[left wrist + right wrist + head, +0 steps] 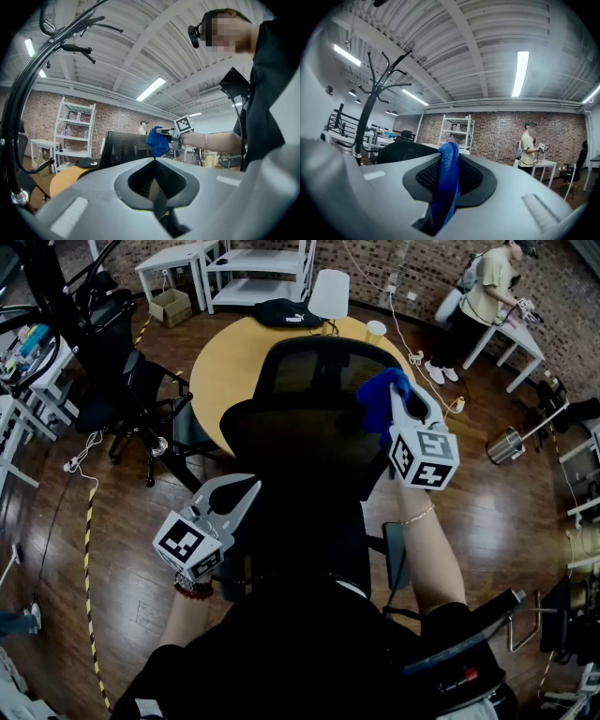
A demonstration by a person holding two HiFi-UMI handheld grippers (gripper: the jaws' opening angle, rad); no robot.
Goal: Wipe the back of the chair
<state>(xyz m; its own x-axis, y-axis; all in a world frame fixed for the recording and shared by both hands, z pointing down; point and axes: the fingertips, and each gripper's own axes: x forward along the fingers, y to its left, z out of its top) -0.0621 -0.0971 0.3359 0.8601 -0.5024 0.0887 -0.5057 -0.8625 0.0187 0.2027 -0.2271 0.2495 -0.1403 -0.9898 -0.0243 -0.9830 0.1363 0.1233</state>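
A black mesh office chair (300,432) stands directly below me with its back toward me. My right gripper (395,401) is shut on a blue cloth (381,397), which rests against the upper right edge of the chair's back. In the right gripper view the blue cloth (447,180) hangs pinched between the jaws. My left gripper (246,491) is lower left, beside the chair's back, shut with nothing in it. The left gripper view shows the chair back (124,146), the cloth (157,140) and the right gripper's marker cube (184,124).
A round yellow table (234,367) sits just beyond the chair, carrying a black bag (288,312). Another black chair (131,381) stands at left. White shelves (258,268) line the back wall. A person (487,287) works at a white table at upper right.
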